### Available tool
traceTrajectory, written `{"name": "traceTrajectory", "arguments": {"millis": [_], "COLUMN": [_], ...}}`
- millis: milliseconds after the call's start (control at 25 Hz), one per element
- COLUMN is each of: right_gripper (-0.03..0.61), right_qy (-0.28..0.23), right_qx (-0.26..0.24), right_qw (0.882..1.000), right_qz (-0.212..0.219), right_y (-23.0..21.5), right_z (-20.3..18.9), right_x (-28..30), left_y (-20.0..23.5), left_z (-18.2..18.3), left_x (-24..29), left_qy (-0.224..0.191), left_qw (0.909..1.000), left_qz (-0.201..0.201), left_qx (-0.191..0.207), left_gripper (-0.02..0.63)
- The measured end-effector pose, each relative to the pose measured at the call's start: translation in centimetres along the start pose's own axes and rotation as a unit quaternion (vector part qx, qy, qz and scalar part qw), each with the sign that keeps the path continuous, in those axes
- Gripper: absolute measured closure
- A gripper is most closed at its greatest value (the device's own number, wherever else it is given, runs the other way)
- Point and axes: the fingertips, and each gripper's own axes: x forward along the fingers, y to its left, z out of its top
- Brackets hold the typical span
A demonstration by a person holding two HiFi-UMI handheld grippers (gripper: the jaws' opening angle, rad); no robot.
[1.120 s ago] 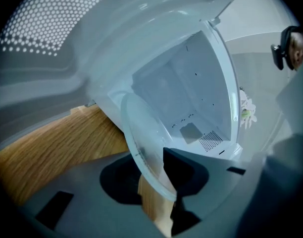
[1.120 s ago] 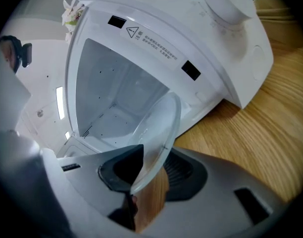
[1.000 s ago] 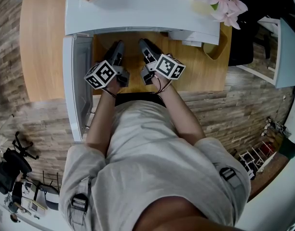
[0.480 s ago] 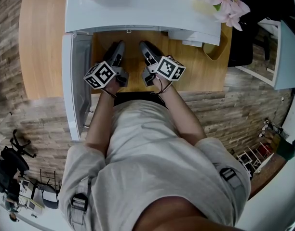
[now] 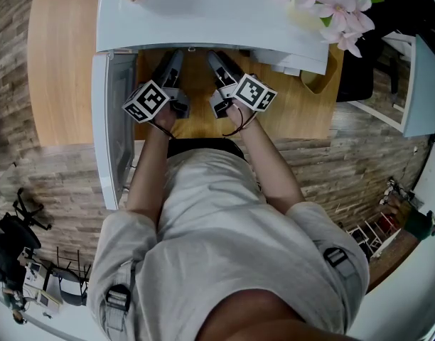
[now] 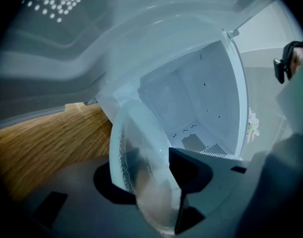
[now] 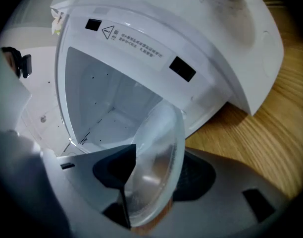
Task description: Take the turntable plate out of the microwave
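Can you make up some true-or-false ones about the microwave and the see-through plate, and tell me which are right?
1. The door of the microwave is open. True.
2. The microwave stands on a wooden table. True.
3. The flowers are blue. False: they are pink.
4. The glass plate lies in the middle of the microwave's floor. False: the part of that floor that shows is bare, and the plate is at the front opening.
5. The left gripper and the right gripper have their fingers shut tight on nothing. False: both pairs of fingers stand wide apart, having just been opening, with the plate between them.
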Motion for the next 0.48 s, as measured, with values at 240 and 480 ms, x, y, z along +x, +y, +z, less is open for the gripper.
{"name": "traceTrajectory", "arguments": {"millis": [240,480], "right_gripper": [0.42,0.44], "right_qy": [0.002,0.005], "right_qx": [0.003,0.005], "right_qw": [1.0,1.0], "right_qz": [-0.013,-0.002], "right_y": [-0.52,-0.28], "right_z": [0.37,0.28], "right_x": [0.8,0.83], "left_y": [0.21,0.17], "left_z": [0.03,0.12], "left_x": [0.27,0.22], "left_qy": [0.0,-0.005], "left_qw": [1.0,0.9998], "left_qz": [0.003,-0.007], "left_qx": [-0.007,-0.015], "left_gripper": [0.478,0.5]}}
